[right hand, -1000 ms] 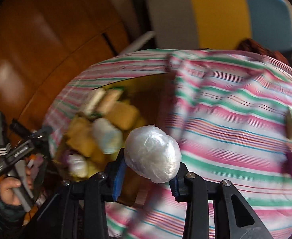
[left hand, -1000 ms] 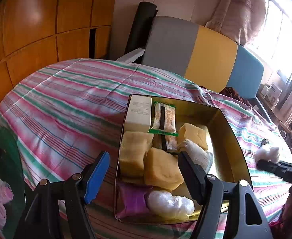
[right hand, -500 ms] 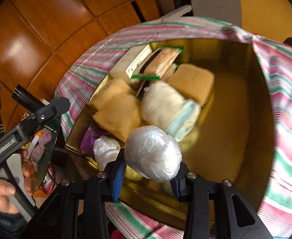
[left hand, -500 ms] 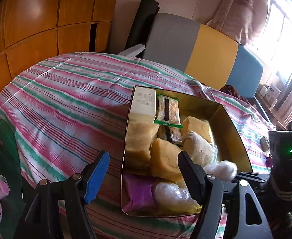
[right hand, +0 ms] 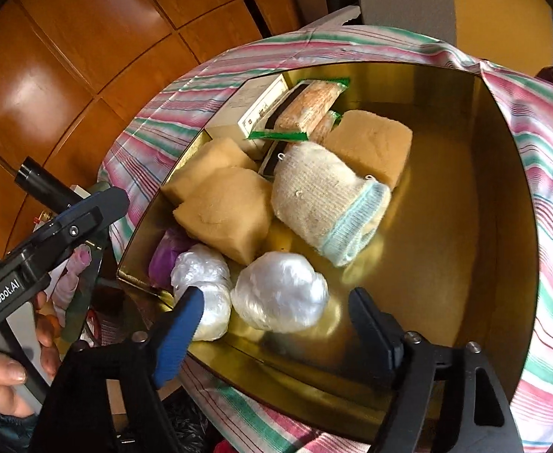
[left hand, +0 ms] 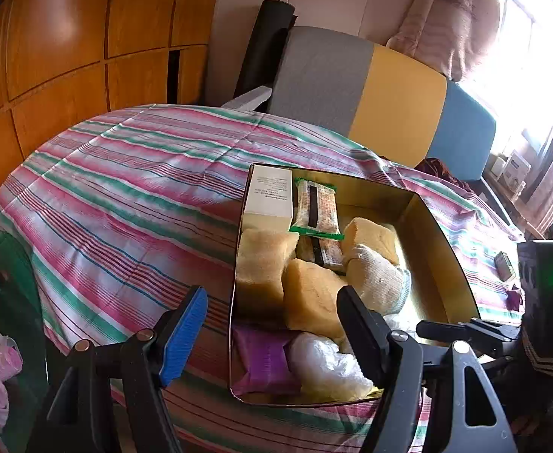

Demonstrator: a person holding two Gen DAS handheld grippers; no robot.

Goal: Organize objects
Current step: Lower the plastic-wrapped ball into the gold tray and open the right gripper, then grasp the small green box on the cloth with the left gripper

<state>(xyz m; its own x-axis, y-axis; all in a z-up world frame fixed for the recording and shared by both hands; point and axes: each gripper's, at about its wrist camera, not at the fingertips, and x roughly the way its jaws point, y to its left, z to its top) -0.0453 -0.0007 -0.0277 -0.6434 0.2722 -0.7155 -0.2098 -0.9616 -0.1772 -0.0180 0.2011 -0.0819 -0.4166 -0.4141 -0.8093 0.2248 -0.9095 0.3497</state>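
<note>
right tongs (right hand: pixel 272 324) just opened, empty | left tongs (left hand: pixel 272 321) apart | plastic ball (right hand: pixel 280 290) clear only right view

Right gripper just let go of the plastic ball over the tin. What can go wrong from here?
1. The right gripper, whose jaws have just been opening, straddles the plastic ball; pulling back crooked may drag it out of the tin.
2. The ball sits near the tin's front wall and may roll.
3. Its blue finger overlaps a second plastic ball and could snag it.
</note>
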